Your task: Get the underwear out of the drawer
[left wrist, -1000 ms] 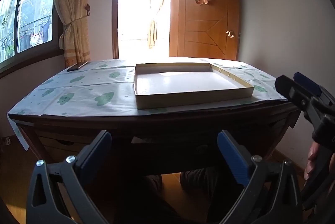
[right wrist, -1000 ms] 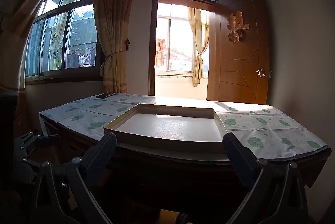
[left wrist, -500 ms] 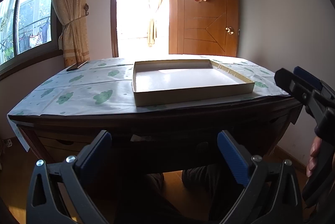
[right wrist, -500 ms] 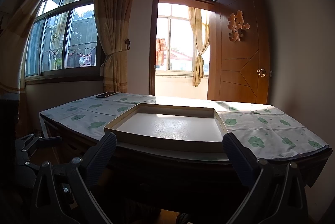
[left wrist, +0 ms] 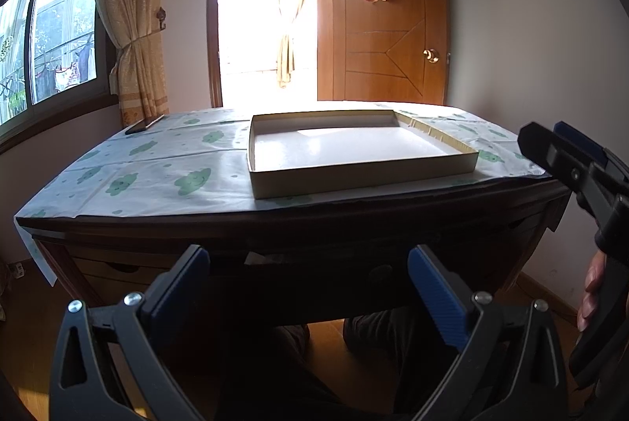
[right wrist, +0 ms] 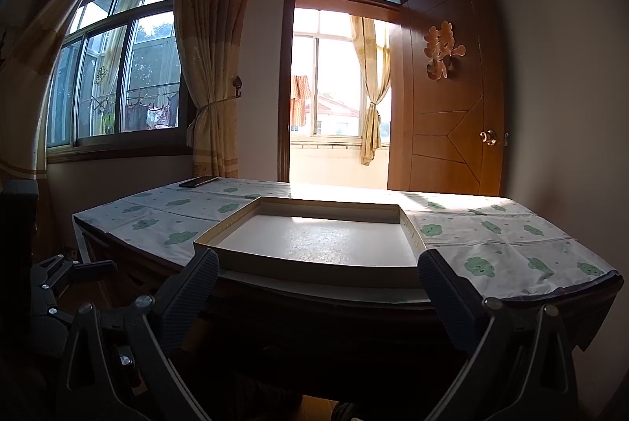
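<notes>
The left gripper [left wrist: 308, 287] hangs released, jaws wide, below the table's front edge; over the last second it has barely shifted, the view only tilting slightly; the right gripper [right wrist: 318, 283], likewise spread and empty, has held its place before the shallow cardboard tray [right wrist: 412, 273] on the cloud-print tablecloth [left wrist: 157, 181]; a drawer front [left wrist: 118, 269] shows low left, shut; no underwear is visible, presumably inside; so the task has not begun.
</notes>
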### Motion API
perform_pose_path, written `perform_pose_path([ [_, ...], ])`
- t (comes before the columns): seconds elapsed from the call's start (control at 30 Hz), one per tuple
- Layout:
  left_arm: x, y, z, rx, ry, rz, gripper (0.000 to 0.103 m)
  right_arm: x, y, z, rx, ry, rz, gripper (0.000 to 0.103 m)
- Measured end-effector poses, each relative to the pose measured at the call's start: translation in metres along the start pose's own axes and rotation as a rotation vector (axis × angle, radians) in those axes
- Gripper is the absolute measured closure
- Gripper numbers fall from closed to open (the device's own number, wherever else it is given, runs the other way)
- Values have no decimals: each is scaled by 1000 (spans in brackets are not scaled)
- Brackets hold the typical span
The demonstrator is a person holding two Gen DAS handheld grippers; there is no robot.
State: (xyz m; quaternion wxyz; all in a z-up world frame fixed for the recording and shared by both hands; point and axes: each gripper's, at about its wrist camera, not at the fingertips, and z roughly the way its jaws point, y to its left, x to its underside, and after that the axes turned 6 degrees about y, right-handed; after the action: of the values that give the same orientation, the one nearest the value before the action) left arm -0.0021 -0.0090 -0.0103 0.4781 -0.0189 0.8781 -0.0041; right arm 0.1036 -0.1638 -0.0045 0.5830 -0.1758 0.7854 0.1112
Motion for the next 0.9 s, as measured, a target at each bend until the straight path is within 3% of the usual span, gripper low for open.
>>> perform_pose_path([
  [0.9,0,-1,-1,-4,2,5,0,5,2,0,2,4,-6,0],
])
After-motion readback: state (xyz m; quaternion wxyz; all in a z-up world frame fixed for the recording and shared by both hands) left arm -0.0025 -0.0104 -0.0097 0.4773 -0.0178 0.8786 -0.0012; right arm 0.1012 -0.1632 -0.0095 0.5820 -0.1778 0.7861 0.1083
